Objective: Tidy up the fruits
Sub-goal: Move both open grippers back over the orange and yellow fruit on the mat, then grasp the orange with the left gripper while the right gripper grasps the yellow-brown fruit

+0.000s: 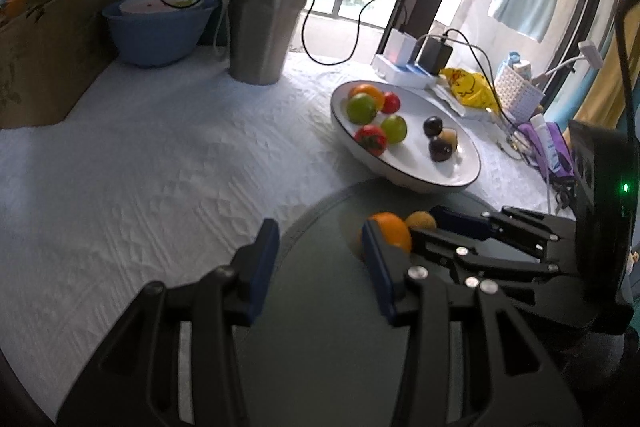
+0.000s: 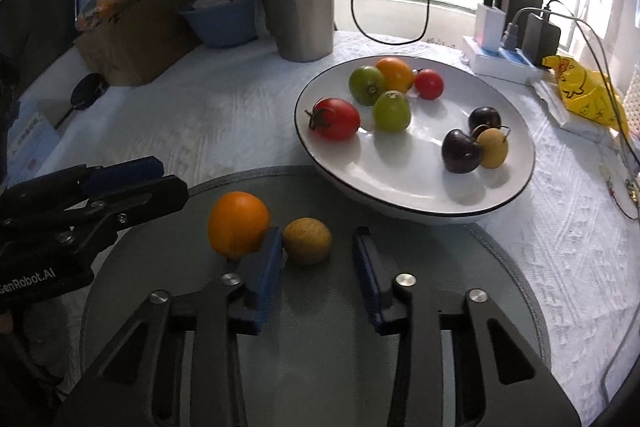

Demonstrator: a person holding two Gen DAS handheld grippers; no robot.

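Sorting underway — right gripper (image 2: 316, 267) fingers spread, empty, flanking the small round yellow-brown fruit (image 2: 307, 240) beside the orange round fruit (image 2: 238, 224) on the grey round mat (image 2: 460, 267); left gripper (image 1: 320, 267) likewise released — next, presumably close and lift.

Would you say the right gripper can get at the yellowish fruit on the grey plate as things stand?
Probably yes. The right gripper is open, and the yellowish fruit lies just ahead, nearer its left finger than the middle. The orange fruit sits close on the other side of that finger, so a slight shift right would help.
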